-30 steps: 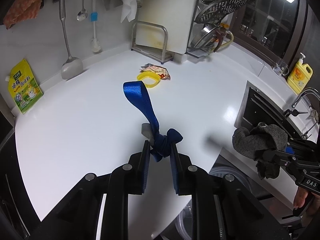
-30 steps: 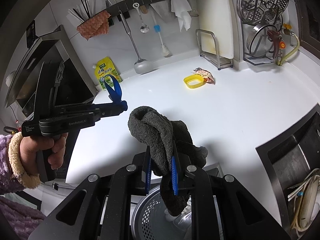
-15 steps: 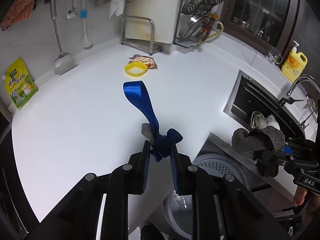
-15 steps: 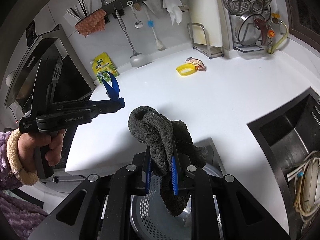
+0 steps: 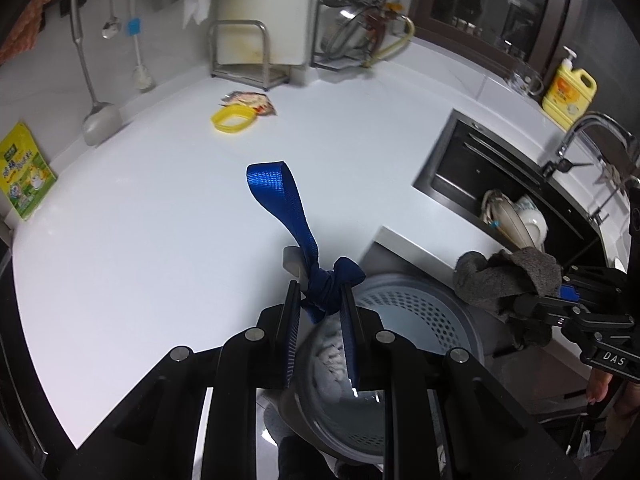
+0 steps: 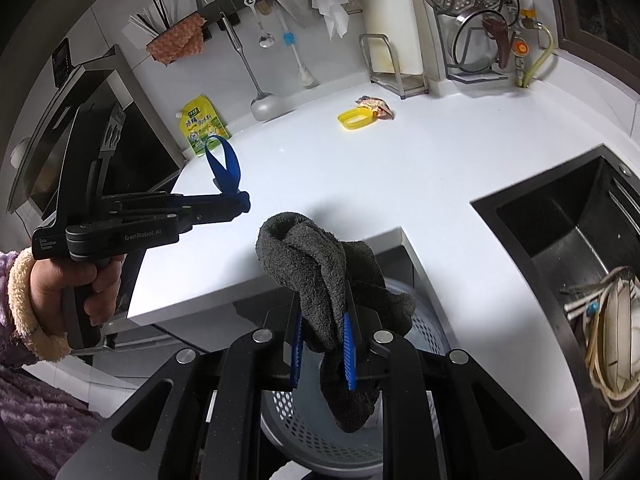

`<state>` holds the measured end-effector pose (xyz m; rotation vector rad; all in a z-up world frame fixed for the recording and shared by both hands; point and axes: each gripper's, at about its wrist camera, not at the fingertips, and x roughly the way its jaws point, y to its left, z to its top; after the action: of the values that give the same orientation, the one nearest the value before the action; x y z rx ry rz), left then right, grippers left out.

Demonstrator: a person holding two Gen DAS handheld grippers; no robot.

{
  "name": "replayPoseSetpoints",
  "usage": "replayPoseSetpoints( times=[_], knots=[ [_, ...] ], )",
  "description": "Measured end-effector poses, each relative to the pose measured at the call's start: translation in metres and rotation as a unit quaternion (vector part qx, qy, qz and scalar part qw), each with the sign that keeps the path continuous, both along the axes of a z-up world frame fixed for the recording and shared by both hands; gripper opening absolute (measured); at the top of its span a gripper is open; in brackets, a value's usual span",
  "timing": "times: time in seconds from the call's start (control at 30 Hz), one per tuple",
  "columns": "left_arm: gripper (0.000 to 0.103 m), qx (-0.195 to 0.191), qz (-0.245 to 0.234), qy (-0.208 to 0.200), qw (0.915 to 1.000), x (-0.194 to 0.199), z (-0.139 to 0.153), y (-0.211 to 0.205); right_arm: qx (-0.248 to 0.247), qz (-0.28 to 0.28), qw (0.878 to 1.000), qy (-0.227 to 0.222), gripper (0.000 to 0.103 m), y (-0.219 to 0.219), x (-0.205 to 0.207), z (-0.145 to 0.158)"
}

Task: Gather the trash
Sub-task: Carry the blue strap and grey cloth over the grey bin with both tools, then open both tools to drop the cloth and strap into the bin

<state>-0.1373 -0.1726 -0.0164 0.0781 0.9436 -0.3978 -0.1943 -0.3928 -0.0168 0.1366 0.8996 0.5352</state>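
With the perforated waste bin [image 6: 428,344] below both loads, the left gripper [image 5: 320,320] clamps a knotted blue strap [image 5: 280,200] and the right gripper [image 6: 322,344] grips a grey sock [image 6: 312,264]; release each only when squarely over the opening.

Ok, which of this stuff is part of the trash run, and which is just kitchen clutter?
In the job:
- blue strap, in the left gripper
- grey rag, in the right gripper
- perforated bin below
- yellow lid and crumpled wrapper, probably next

Lying about:
- yellow pouch
- ladle
- detergent bottle
- dishes in sink
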Motion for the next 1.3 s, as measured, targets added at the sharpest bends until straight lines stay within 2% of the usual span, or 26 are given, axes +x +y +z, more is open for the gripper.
replayPoseSetpoints(
  times=[0.73,1.3],
  knots=[
    [0.019,0.010,-0.056,0.040,0.9976,-0.039,-0.035,-0.045,-0.012,-0.008,0.999,0.046,0.016,-0.009,-0.047,-0.036],
    [0.020,0.018,-0.083,0.081,0.9932,-0.042,-0.068,-0.060,-0.012,-0.018,0.995,0.100,0.017,-0.009,-0.046,-0.077]
  ],
)
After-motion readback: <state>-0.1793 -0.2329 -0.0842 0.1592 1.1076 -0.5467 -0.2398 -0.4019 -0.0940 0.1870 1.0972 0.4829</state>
